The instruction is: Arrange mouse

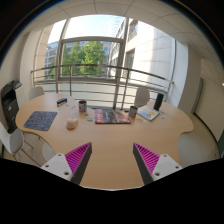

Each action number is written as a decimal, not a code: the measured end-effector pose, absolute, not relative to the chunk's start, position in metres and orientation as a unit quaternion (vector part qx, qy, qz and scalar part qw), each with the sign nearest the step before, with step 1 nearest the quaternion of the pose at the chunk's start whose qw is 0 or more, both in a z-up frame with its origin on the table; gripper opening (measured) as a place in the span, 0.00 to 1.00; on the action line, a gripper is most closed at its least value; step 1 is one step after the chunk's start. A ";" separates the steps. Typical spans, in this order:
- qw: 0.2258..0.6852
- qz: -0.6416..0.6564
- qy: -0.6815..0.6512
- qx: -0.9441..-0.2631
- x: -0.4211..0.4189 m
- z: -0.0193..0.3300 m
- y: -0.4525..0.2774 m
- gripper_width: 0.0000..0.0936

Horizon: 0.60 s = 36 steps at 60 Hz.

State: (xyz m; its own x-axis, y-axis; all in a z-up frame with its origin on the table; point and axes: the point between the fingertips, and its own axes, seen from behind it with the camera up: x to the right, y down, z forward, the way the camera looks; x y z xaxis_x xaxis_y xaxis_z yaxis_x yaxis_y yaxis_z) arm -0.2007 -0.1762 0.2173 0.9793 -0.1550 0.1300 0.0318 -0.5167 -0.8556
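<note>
My gripper (112, 152) is open and empty, held above the near part of a round wooden table (110, 140). Its left pad (78, 158) and right pad (148, 158) stand wide apart. A dark mouse mat (40, 120) lies on the table far ahead to the left. A small dark object (62, 101), possibly the mouse, sits at the far left edge of the table; it is too small to tell. Nothing is between the fingers.
A pale cup (72, 123) and a dark cup (82, 105) stand beyond the fingers to the left. A colourful magazine (112, 116) lies mid-table, with a cup (132, 111) and papers (148, 114) to its right. Chairs (12, 142) ring the table before a big window (90, 55).
</note>
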 end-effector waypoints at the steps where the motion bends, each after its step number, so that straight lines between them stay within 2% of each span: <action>1: 0.489 -0.097 0.037 -0.866 -0.200 0.216 -0.177 0.91; 10: 0.467 -0.111 0.054 -0.875 -0.208 0.197 -0.190 0.90; 18: 0.450 -0.119 0.079 -0.881 -0.243 0.154 -0.201 0.91; 24: 0.418 -0.113 0.095 -0.896 -0.275 0.115 -0.205 0.91; 30: 0.400 -0.088 0.099 -0.907 -0.314 0.093 -0.189 0.91; 36: 0.402 -0.081 0.076 -0.909 -0.346 0.083 -0.149 0.91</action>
